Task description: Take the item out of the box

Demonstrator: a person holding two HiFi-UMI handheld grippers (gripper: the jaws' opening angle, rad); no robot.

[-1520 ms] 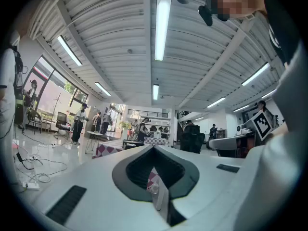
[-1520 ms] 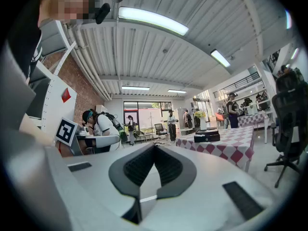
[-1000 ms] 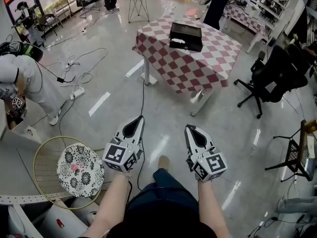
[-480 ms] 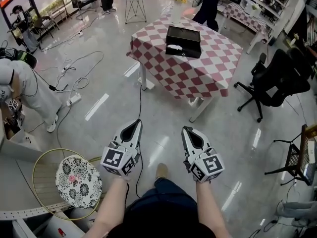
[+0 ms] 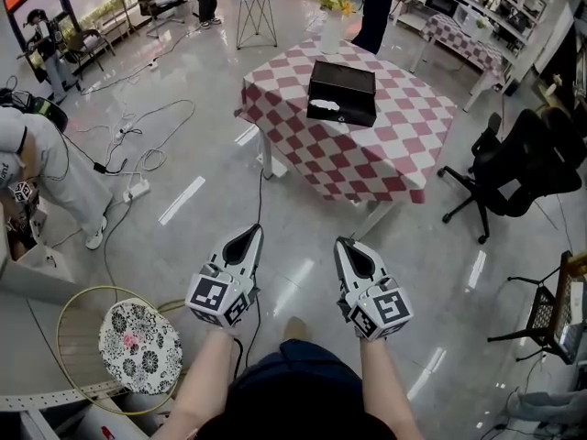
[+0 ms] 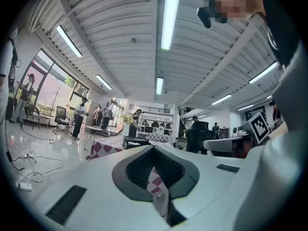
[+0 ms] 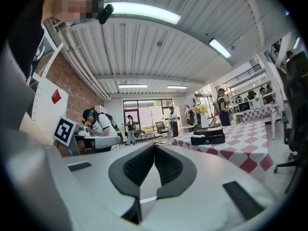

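A black open box (image 5: 341, 92) sits on a table with a red-and-white checked cloth (image 5: 367, 154), and a white item (image 5: 324, 106) lies inside it at the near left. The box also shows far ahead in the right gripper view (image 7: 208, 138) and small in the left gripper view (image 6: 134, 142). My left gripper (image 5: 254, 231) and right gripper (image 5: 340, 243) are held level side by side over the grey floor, well short of the table. Both point toward it. Both are shut with nothing between the jaws, as the left gripper view (image 6: 154, 147) and right gripper view (image 7: 155, 145) confirm.
Cables (image 5: 138, 122) and a power strip (image 5: 138, 183) lie on the floor at left, near a person in white (image 5: 41, 168). A floral round cushion (image 5: 138, 345) sits in a hoop at lower left. A black office chair (image 5: 509, 159) stands right of the table. A vase of flowers (image 5: 330, 12) stands at the table's far end.
Both grippers have moved forward across the floor toward the table, still shut and side by side. The table and box now sit nearer in the head view.
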